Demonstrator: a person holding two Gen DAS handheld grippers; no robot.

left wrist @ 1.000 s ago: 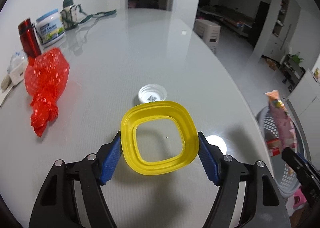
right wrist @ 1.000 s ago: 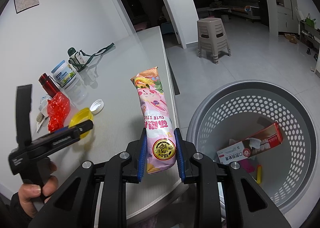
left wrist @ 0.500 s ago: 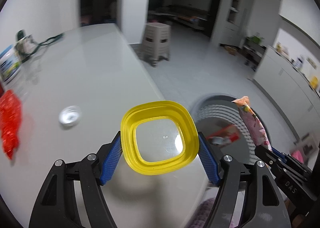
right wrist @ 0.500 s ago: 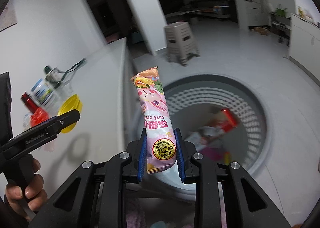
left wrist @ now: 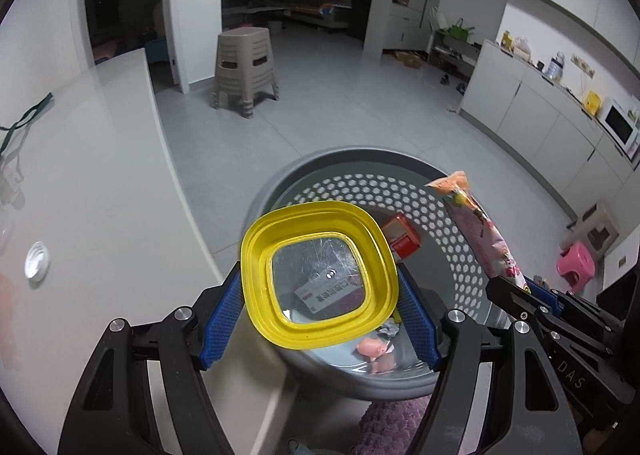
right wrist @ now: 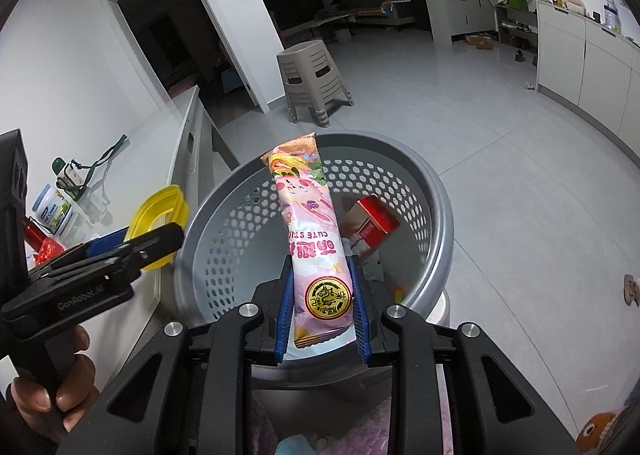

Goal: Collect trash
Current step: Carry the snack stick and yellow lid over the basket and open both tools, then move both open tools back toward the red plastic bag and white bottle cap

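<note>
My left gripper (left wrist: pixel 320 307) is shut on a yellow square lid (left wrist: pixel 320 275) with a clear centre and holds it over the near rim of the grey perforated trash basket (left wrist: pixel 400 183). My right gripper (right wrist: pixel 322 295) is shut on a pink snack wrapper (right wrist: pixel 308 223) and holds it upright above the basket (right wrist: pixel 432 191). In the right wrist view the lid (right wrist: pixel 160 215) sits at the basket's left rim. Inside the basket lie a red and white box (right wrist: pixel 370 223) and small scraps. The wrapper also shows in the left wrist view (left wrist: pixel 480 227).
The white table (left wrist: pixel 100 175) is to the left, with a white bottle cap (left wrist: pixel 37 265). A red bag (right wrist: pixel 46 249), a white tub (right wrist: pixel 54 209) and a strapped bottle (right wrist: pixel 68 175) stand on it. A beige stool (right wrist: pixel 312 83) stands on the grey floor beyond.
Both grippers swung right from over the table to above the basket, carrying the lid and the wrapper. The basket now fills the middle of both views.
</note>
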